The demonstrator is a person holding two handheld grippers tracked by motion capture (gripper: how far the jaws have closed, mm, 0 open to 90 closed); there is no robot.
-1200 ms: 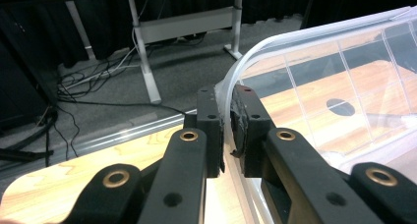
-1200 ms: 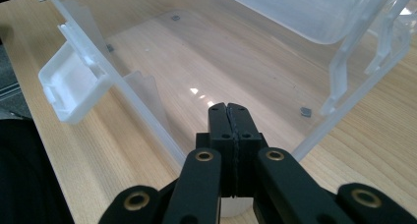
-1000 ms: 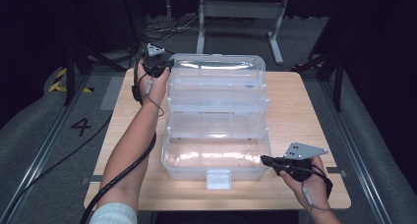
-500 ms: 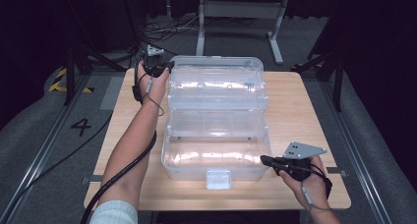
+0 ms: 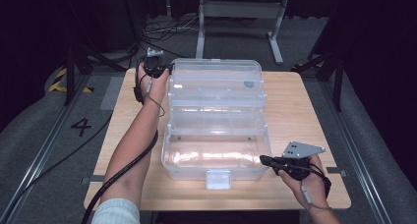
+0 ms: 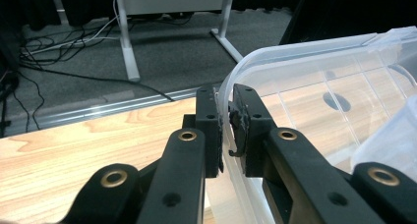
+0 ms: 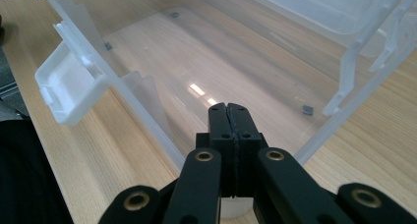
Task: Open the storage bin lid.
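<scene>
A clear plastic box [image 5: 216,111] lies opened out in stepped tiers on the wooden table [image 5: 305,101], its white latch [image 5: 219,179] at the near edge. My left gripper [image 5: 164,69] is at the far left corner, shut on the far tier's thin clear rim [image 6: 305,52]; in the left gripper view its jaws [image 6: 225,121] stand on either side of that rim, pads against it. My right gripper [image 5: 263,159] is shut with nothing between its jaws [image 7: 230,111], its tips resting against the near right corner of the bottom tier. The latch [image 7: 69,89] shows to their left.
Bare table lies to the right of the box and along the near edge. Beyond the table are a grey floor with cables [image 5: 162,32] and a white metal frame [image 5: 236,10]. A floor rail and a painted number [image 5: 81,126] run along the left.
My left gripper has sunk a little, with the far rim in its grip. The right gripper has stayed at the near right corner.
</scene>
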